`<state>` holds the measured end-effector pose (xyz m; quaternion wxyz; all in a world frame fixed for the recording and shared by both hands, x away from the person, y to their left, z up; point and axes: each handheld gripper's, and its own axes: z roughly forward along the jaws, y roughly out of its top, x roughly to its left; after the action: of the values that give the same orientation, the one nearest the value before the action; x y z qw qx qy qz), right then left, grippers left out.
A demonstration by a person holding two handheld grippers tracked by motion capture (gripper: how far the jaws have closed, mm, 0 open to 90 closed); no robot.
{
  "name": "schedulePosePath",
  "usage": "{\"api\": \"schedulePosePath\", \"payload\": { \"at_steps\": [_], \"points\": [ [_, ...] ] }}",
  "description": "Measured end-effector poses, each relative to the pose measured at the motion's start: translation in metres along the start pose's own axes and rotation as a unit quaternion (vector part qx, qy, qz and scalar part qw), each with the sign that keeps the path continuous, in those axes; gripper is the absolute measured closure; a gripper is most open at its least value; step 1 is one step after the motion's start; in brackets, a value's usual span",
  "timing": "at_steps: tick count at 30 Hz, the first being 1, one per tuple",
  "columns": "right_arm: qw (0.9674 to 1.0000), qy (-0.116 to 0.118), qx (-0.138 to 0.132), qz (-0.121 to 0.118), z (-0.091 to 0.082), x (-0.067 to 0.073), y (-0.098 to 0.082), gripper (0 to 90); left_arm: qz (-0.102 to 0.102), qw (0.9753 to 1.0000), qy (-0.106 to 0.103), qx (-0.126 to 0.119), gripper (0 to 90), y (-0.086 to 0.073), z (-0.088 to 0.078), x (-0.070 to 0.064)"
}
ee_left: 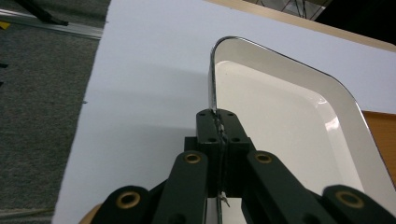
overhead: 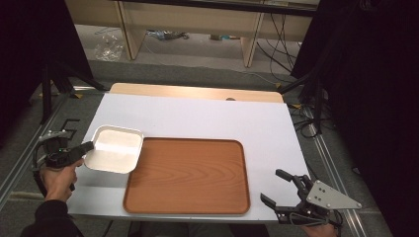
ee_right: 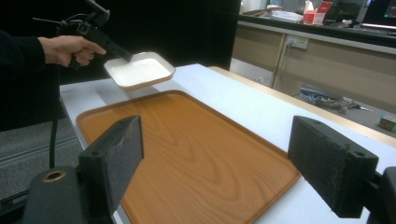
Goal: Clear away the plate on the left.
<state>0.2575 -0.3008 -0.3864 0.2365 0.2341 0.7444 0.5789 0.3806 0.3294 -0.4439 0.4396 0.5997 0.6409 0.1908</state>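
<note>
A white square dish [overhead: 115, 148] with rounded corners hangs clear of the table at the left, its far side reaching over the edge of the wooden tray [overhead: 190, 175]. My left gripper [overhead: 88, 146] is shut on the dish's left rim. In the left gripper view the jaws pinch the thin rim of the dish [ee_left: 280, 116], and my left gripper [ee_left: 218, 122] shows no gap. The right gripper view shows the lifted dish [ee_right: 139, 70] above the tray [ee_right: 187, 154]. My right gripper [overhead: 276, 186] stands open with nothing in it, just off the tray's right front corner.
The white tabletop [overhead: 207, 118] lies around the tray, with a wooden strip [overhead: 197, 92] along its far edge. Metal rails [overhead: 326, 148] run along both sides of the table. Cables and wooden furniture legs stand on the floor behind.
</note>
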Motion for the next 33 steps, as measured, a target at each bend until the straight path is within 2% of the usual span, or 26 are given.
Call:
{"api": "schedulePosePath", "payload": {
  "at_steps": [5, 6, 7, 10, 15, 22, 25, 27, 33],
  "points": [
    [1.0, 0.001, 0.001, 0.003, 0.0, 0.0, 0.0, 19.2, 0.006, 0.9996, -0.027, 0.005, 88.4, 0.0, 0.005, -0.014],
    [1.0, 0.001, 0.001, 0.003, 0.0, 0.0, 0.0, 19.2, 0.01, 0.9993, -0.032, 0.014, 88.4, 0.0, 0.006, -0.017],
    [1.0, 0.001, 0.001, 0.003, 0.0, 0.0, 0.0, 19.2, 0.012, 0.9988, -0.043, 0.018, 88.4, -0.001, 0.008, -0.021],
    [1.0, -0.001, -0.001, 0.003, 0.0, 0.0, 0.0, 19.2, 0.017, 0.9981, -0.054, 0.024, 88.4, -0.003, 0.012, -0.03],
    [1.0, 0.001, 0.0, 0.002, 0.0, 0.0, 0.0, 19.2, 0.025, 0.9956, -0.086, 0.03, 88.3, -0.005, 0.017, -0.046],
    [1.0, -0.001, -0.001, 0.003, 0.0, 0.0, 0.0, 19.2, 0.054, 0.9914, -0.109, 0.049, 88.3, -0.008, 0.028, -0.072],
    [1.0, -0.001, -0.001, 0.003, 0.0, 0.0, 0.0, 19.2, 0.057, 0.9909, -0.111, 0.052, 88.3, -0.01, 0.03, -0.078],
    [1.0, 0.0, 0.0, 0.002, 0.0, 0.0, 0.0, 19.2, 0.066, 0.9898, -0.113, 0.056, 88.3, -0.01, 0.032, -0.083],
    [1.0, -0.002, -0.001, 0.003, 0.0, 0.0, 0.0, 19.2, 0.072, 0.9876, -0.126, 0.06, 88.3, -0.013, 0.036, -0.096]
  ]
}}
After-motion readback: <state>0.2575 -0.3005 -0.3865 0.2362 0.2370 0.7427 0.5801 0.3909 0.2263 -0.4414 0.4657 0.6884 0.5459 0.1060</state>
